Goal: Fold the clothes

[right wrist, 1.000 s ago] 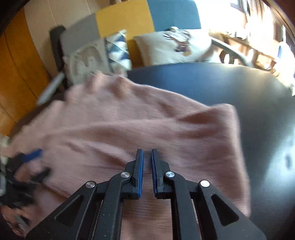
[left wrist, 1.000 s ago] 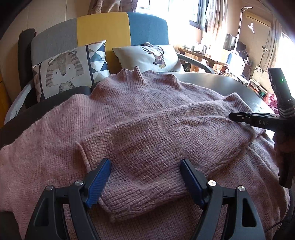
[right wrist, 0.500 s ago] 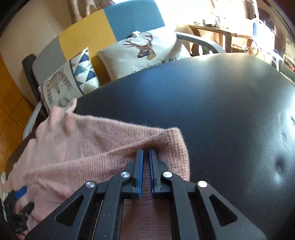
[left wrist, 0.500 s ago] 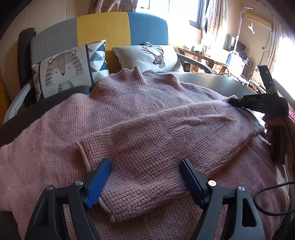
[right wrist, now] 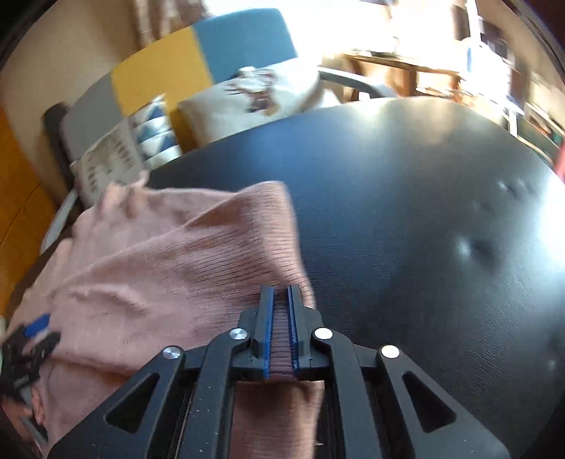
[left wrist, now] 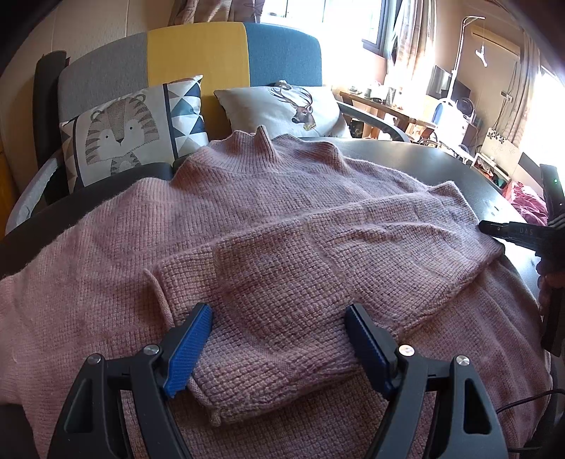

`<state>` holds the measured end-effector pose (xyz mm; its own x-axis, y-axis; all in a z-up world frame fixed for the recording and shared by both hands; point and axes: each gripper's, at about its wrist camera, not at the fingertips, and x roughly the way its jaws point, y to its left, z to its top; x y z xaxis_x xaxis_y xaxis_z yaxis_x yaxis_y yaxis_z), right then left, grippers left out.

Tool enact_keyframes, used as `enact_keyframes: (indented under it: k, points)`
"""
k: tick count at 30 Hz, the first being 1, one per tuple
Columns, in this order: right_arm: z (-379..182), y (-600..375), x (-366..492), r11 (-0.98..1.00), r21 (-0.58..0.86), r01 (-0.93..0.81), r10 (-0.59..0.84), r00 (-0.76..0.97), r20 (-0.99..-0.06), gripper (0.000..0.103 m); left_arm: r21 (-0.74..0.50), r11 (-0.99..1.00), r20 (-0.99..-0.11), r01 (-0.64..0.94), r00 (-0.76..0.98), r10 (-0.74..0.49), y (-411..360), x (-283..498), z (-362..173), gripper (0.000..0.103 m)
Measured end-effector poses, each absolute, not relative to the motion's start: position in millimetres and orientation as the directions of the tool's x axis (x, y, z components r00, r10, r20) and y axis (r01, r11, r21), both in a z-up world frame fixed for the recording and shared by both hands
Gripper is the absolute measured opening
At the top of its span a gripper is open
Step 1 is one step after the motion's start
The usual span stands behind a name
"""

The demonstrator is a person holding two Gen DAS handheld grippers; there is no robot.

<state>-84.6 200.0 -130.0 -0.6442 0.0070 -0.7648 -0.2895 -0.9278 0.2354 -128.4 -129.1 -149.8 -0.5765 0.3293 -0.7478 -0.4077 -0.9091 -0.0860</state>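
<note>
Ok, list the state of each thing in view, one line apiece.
Pink knitted sweater: spread on the black table, one sleeve folded across its front.
Left gripper: open, fingers straddling the folded sleeve's cuff.
Right gripper: shut on the sweater's edge.
Black leather-look table: partly covered by the sweater.

A sofa with a fabric back in grey, yellow and blue panels stands behind the round black leather-look table, and two cushions lean on it: a pale one printed with a tiger face and blue triangles and a cream one printed with a deer head. Strong daylight pours through a window with beige curtains behind the sofa, washing out the far right of the room, where a cluttered wooden side table and a slim white floor lamp stand against a tan wall. Orange wood panelling shows at the left edge in the right wrist view.
</note>
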Motion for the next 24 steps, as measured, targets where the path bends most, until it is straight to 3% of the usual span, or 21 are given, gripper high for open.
enact_keyframes:
  k: [3,9,12,17,19,24]
  points:
    - [-119.7,203.4,-89.9,-0.900,0.342,-0.269,-0.058,-0.705,-0.707,0.015,-0.086,-0.909,-0.748,-0.408,-0.577,0.329,-129.3,-128.4,-149.7,0.080]
    - [-121.4,193.3,-149.4,-0.956,0.207,-0.206,-0.023,-0.655,-0.756,0.015,-0.090,-0.908,-0.747,-0.409,-0.575,0.333,-129.1,-127.8,-150.1,0.080]
    - [-139.7,206.1,-166.9,-0.952,0.163,-0.258,0.031,-0.612,-0.790,0.007,-0.093,-0.907,-0.747,-0.411,-0.574,0.336,-129.3,-128.1,-150.6,0.080]
    - [-127.8,204.9,-150.5,-0.905,0.292,-0.311,-0.011,-0.666,-0.746,0.012,-0.098,-0.905,-0.747,-0.413,-0.571,0.341,-129.6,-129.2,-151.8,0.080]
    - [-112.0,179.7,-136.8,-0.911,0.346,-0.225,-0.088,-0.713,-0.695,0.012,-0.095,-0.906,-0.747,-0.414,-0.572,0.339,-129.1,-129.3,-152.1,0.081]
    - [-111.9,85.6,-120.1,-0.938,0.345,-0.012,-0.248,-0.673,-0.697,0.012,-0.098,-0.905,-0.750,-0.415,-0.567,0.342,-126.9,-129.8,-151.6,0.081]
